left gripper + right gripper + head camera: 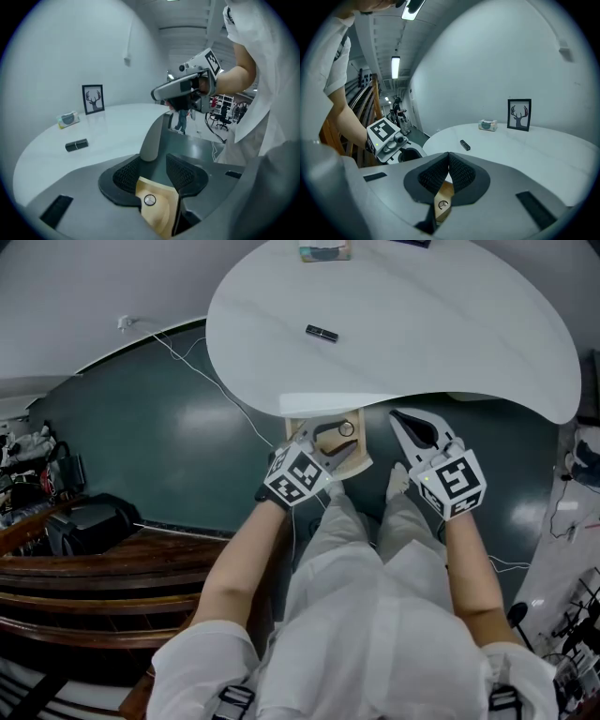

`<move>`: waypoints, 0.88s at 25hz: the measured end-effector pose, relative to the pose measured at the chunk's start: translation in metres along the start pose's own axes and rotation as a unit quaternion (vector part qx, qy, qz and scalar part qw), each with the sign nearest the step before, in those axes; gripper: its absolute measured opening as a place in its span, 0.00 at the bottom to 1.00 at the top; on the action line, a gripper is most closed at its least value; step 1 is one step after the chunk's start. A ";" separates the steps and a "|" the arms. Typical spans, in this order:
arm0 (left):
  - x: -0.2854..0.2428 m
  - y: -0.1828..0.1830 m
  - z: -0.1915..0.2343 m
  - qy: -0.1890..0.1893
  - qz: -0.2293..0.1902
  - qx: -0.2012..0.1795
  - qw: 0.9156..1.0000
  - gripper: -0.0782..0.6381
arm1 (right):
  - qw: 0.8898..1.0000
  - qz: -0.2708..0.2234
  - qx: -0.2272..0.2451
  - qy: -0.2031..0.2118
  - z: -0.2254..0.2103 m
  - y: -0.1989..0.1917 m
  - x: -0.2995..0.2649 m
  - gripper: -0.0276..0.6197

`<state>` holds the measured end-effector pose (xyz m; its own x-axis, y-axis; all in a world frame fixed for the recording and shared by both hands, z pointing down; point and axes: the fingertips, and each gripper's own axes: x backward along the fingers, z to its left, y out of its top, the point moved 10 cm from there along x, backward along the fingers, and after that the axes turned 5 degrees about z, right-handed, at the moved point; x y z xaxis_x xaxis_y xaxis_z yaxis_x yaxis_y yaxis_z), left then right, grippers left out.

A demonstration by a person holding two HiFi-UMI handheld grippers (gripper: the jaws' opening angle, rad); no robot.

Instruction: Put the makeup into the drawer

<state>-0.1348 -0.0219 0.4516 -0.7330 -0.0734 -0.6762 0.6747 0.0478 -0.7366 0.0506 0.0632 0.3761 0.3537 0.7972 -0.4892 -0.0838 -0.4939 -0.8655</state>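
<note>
- Makeup [322,333]: a small dark tube on the white table [450,324], well apart from both my grippers.
- My left gripper [159,164] is half apart and empty; my right gripper [449,171] is closed on nothing.
- Best move, I judge: reach past the wooden drawer [159,215], straddle the tube crosswise, then squeeze.

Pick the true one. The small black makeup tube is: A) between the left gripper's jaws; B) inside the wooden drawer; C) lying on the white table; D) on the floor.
C: the black makeup tube lies flat on the white table, with nothing holding it.
</note>
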 end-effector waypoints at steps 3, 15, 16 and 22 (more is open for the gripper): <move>0.015 0.014 0.018 0.019 -0.005 -0.015 1.000 0.36 | 1.000 -0.002 0.000 -0.006 -0.003 0.007 0.001 0.06; 0.029 0.050 0.117 0.071 0.048 -0.095 0.992 0.36 | 0.999 -0.007 -0.014 -0.035 -0.015 0.022 0.004 0.06; 0.026 0.051 0.125 0.071 0.056 -0.104 0.990 0.36 | 0.999 -0.006 -0.017 -0.038 -0.016 0.022 0.003 0.06; 0.008 0.061 0.165 0.059 0.098 -0.155 0.981 0.36 | 0.998 -0.003 -0.028 -0.050 -0.019 0.021 0.003 0.06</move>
<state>-0.0858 -0.1836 0.4036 -0.6088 0.0827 -0.7890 0.7586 0.3515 -0.5486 0.0672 0.0491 0.3586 0.2596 0.8289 -0.4955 -0.0297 -0.5060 -0.8620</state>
